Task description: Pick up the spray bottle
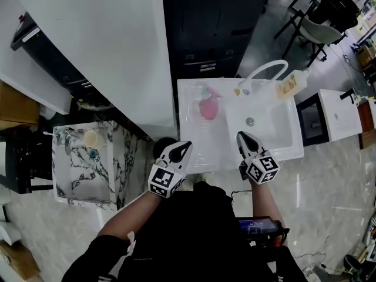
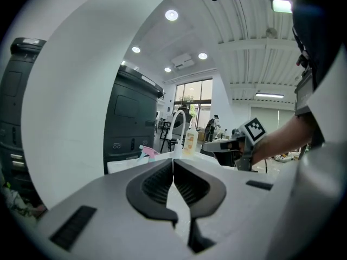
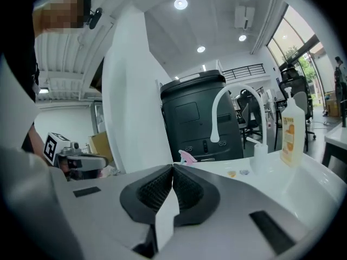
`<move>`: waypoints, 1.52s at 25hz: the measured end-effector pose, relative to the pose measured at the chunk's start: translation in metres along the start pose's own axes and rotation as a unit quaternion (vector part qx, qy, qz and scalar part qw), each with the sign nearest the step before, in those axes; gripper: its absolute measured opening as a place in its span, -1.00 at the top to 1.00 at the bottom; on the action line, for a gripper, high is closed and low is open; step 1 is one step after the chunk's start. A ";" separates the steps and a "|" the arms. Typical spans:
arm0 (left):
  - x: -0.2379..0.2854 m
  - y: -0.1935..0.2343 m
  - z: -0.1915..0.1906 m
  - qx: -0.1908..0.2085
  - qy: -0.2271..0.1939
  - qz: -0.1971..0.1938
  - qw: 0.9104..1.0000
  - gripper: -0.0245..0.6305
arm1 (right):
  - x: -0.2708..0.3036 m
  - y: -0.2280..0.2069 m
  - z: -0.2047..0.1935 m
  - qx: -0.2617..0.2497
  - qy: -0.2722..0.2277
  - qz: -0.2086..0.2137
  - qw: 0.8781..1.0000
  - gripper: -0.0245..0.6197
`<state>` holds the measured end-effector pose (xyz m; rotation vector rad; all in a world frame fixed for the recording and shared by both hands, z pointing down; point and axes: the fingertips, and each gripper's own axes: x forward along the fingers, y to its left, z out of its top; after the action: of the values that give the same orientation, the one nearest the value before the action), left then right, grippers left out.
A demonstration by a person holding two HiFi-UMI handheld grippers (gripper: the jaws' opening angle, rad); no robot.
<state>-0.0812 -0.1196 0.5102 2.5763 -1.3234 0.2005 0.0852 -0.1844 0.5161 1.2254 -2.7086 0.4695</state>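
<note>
A pink spray bottle (image 1: 207,106) stands on the left drainboard of the white sink unit (image 1: 200,151). Its pink trigger head shows just past the jaws in the left gripper view (image 2: 145,151) and in the right gripper view (image 3: 188,157). My left gripper (image 1: 187,145) hovers at the unit's front edge, short of the bottle, shut and empty. My right gripper (image 1: 239,135) hangs over the front of the basin, to the right of the bottle, also shut with nothing in it. In their own views the left gripper (image 2: 173,160) and right gripper (image 3: 173,167) have their pads pressed together.
A white curved faucet (image 1: 267,69) and a yellow-labelled soap bottle (image 1: 292,82) stand at the back of the basin (image 1: 258,122). A black cabinet (image 1: 217,28) is behind the unit. A white pillar (image 1: 117,46) and a marble-topped stand (image 1: 76,163) are to the left.
</note>
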 end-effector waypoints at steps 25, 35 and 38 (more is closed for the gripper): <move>0.072 0.019 0.031 0.019 -0.017 0.064 0.998 0.90 | 0.129 -0.049 -0.028 -0.001 0.057 0.111 0.992 0.84; 0.074 0.034 0.019 -0.013 0.001 0.090 0.996 0.90 | 0.153 -0.048 -0.042 -0.005 0.062 0.115 0.991 0.57; 0.074 0.039 0.019 -0.018 0.007 0.098 0.995 0.90 | 0.160 -0.050 -0.048 0.005 0.064 0.111 0.992 0.39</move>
<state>-0.0695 -0.2042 0.5149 2.4087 -1.5609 0.2258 0.0169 -0.3127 0.6114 0.8658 -2.7453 0.5676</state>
